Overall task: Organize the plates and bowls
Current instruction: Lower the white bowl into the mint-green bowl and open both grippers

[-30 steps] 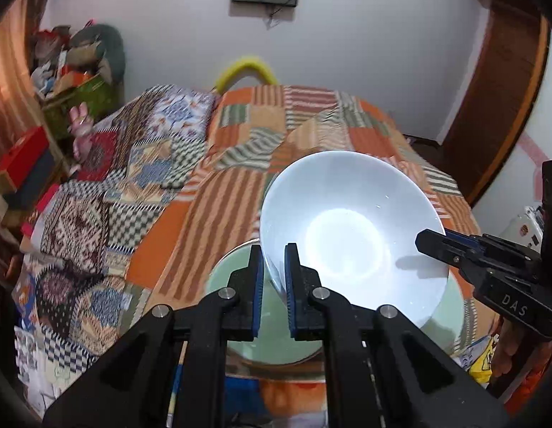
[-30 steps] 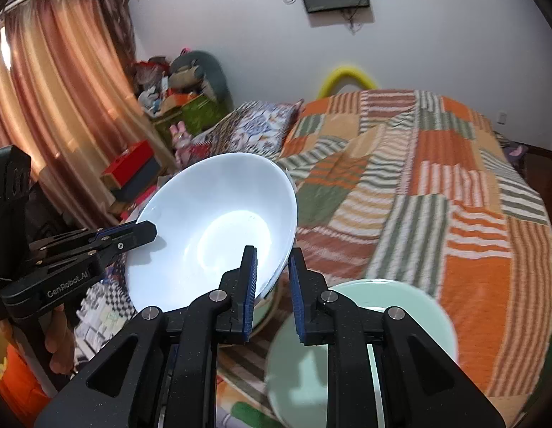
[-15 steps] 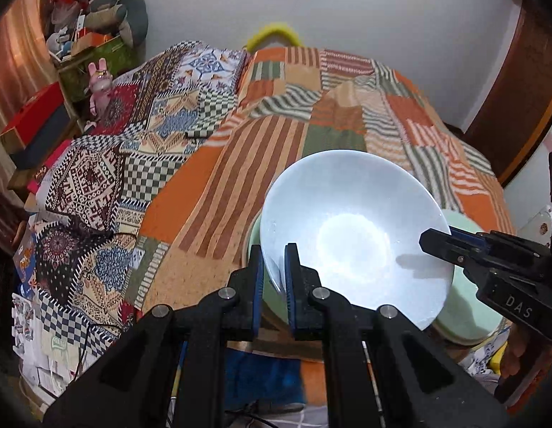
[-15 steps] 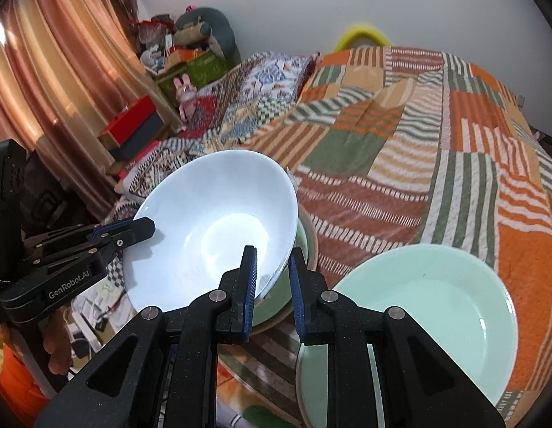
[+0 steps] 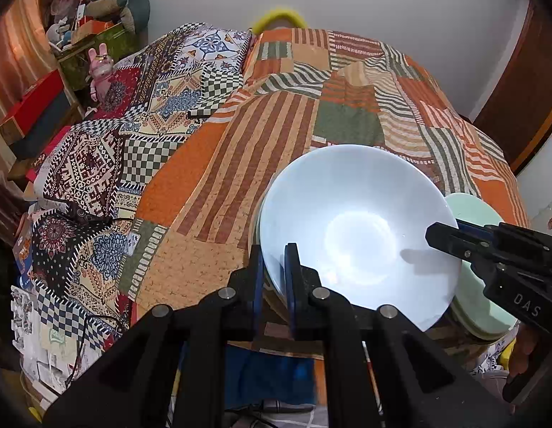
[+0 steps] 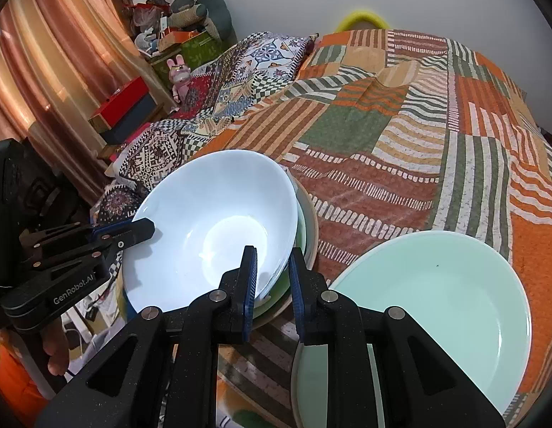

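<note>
My left fingers (image 5: pixel 274 267) and right fingers (image 6: pixel 272 271) each clamp opposite rims of the white bowl (image 6: pixel 211 228), which sits directly over the stacked dishes (image 6: pixel 306 228) on the bed. The mint plate (image 6: pixel 436 292) lies just beside, on my right.
</note>
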Available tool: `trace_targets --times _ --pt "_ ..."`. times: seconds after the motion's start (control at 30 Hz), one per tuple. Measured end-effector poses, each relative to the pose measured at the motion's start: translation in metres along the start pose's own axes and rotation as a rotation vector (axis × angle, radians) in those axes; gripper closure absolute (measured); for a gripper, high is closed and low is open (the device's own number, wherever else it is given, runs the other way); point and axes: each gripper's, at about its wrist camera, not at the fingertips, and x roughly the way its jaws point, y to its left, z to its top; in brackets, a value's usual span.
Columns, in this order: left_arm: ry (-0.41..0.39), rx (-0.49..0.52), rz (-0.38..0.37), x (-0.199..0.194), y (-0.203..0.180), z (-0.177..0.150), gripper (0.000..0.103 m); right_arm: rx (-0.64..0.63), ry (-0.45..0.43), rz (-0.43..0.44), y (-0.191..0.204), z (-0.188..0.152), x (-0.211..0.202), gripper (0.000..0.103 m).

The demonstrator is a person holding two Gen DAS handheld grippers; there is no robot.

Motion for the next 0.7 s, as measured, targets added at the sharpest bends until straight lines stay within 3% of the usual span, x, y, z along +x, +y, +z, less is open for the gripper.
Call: trace_targets --times 0.53,0.7 --pt "0.005 -0.022 -0.004 0.002 0.004 0.001 0.092 -0.051 0.017 -0.031 0.004 -0.001 0.008 0.081" --pt "-0.019 -0.013 -0.004 -0.007 0.003 0.001 0.088 -0.053 0.0 -0.03 0.002 0.0 0.003 0.073"
